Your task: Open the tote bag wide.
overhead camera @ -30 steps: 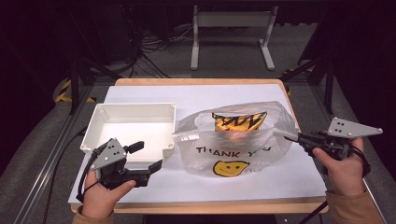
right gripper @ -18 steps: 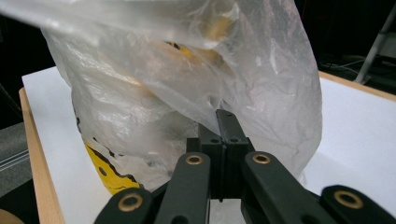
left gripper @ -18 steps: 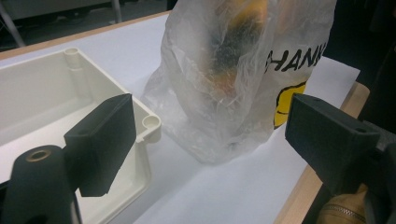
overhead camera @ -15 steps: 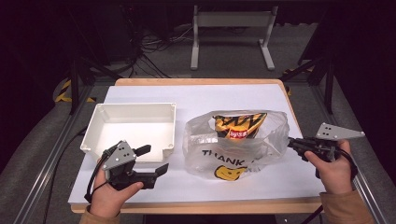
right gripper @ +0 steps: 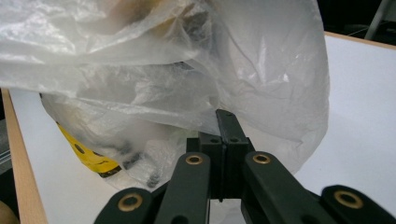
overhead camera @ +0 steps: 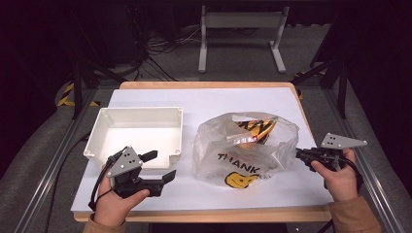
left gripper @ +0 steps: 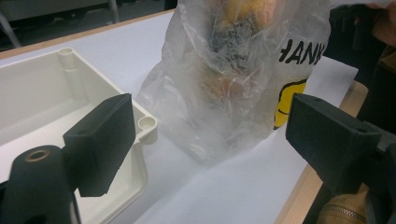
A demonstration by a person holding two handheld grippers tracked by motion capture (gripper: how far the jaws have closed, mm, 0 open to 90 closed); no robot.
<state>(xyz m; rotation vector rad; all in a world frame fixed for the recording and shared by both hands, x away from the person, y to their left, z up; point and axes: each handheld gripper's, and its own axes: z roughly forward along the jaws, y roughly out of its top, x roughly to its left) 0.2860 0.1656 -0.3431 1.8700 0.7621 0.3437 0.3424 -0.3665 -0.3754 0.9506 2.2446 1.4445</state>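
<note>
flanking the plastic bag (overhead camera: 245, 148) beside the white tray (overhead camera: 138, 131): left gripper (overhead camera: 158, 167) wide apart, right gripper (overhead camera: 297, 154) pressed closed against the bag.

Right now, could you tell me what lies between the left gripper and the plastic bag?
In the high view, bare white table surface separates the left gripper from the plastic bag. The white tray sits behind that gap, not in it.

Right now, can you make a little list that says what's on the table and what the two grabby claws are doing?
table: white top, wooden edge
tray: white, empty, on the left side
bag: clear plastic with a yellow smiley, right of the tray, yellow and black packet inside
left gripper: open, in front of the tray, holding nothing
right gripper: jaws together at the bag's right edge; whether it pinches plastic is unclear
</note>
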